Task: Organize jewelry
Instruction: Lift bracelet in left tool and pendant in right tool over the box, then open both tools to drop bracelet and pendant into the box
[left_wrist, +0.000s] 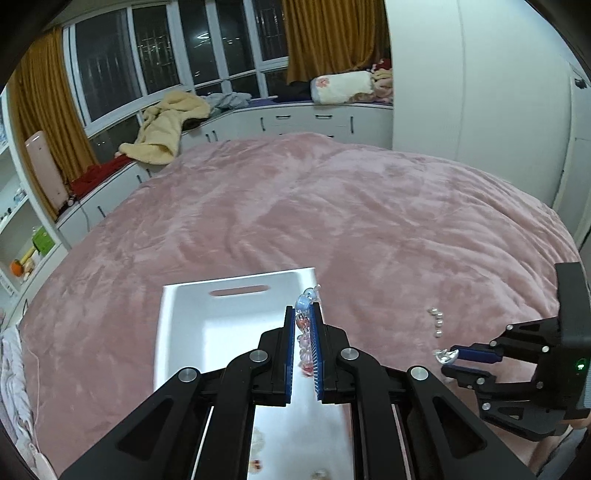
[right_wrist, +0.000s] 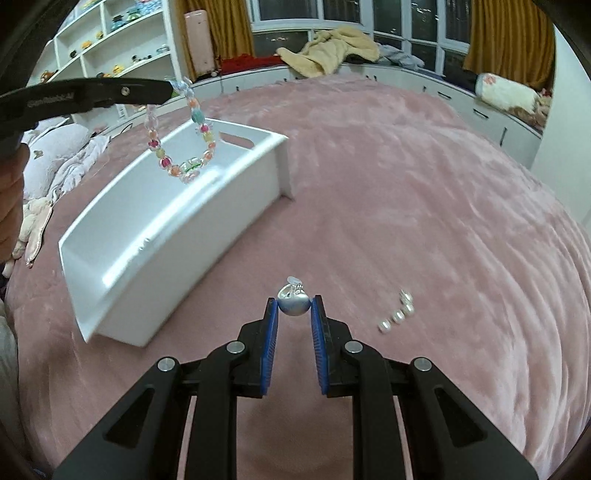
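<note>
Overhead, left claw (right_wrist: 173, 90) dangles bead bracelet (right_wrist: 184, 162) above white bin's rim (right_wrist: 177, 206).

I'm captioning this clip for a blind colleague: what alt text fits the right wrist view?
The right gripper pinches a silver ball charm above a pink bedspread. To the left, the left gripper dangles a colourful bead bracelet over a white bin. A few pearl beads lie on the bedspread at right.

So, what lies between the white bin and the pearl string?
Right wrist view: only bare pink blanket between white bin and pearl string, besides the right tongs gripping a silver bead.
</note>
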